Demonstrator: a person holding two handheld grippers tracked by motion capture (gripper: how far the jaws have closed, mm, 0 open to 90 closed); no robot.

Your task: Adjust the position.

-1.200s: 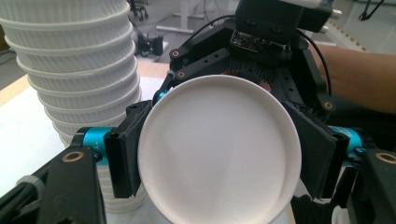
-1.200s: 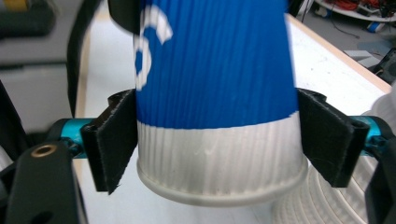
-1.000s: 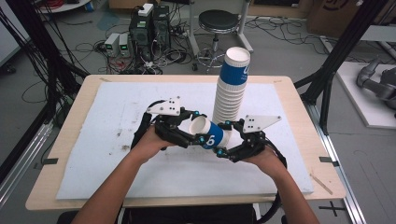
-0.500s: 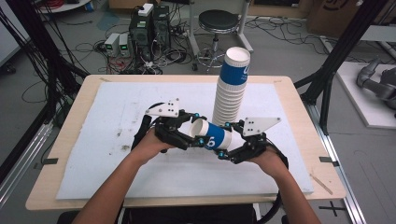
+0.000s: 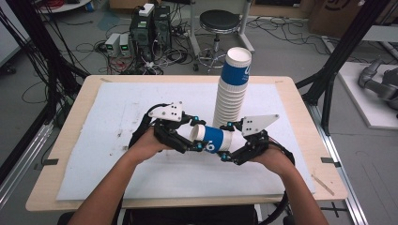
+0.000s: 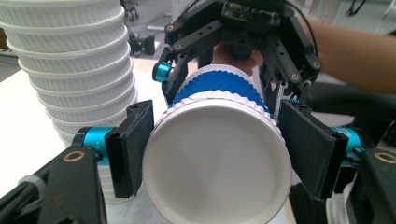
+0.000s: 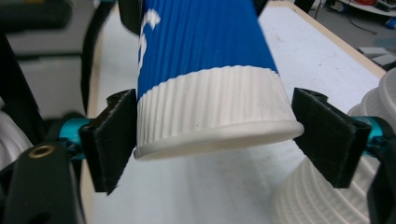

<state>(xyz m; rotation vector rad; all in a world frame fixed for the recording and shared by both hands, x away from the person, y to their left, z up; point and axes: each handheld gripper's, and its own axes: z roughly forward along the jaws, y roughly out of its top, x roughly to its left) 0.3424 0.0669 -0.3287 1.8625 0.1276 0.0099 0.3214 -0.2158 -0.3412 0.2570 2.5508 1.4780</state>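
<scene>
A blue and white ribbed paper cup (image 5: 213, 140) lies level above the white sheet, held by both grippers. My left gripper (image 5: 197, 137) is shut on its left end. In the left gripper view the pads (image 6: 133, 144) press either side of the cup's round white end (image 6: 215, 172); these jaws have just been closing on it. My right gripper (image 5: 228, 142) grips the other end. In the right gripper view its pads (image 7: 114, 140) touch the white band (image 7: 210, 102); these jaws have just been opening, with the cup still between them. A tall stack of cups (image 5: 232, 93) stands upright just behind.
A white sheet (image 5: 117, 108) covers the wooden table (image 5: 300, 122). The cup stack (image 6: 65, 65) stands close beside both grippers. Black frame posts (image 5: 342, 51) rise at the table's corners. A stool (image 5: 219, 21) and computer boxes (image 5: 150, 26) stand on the floor beyond.
</scene>
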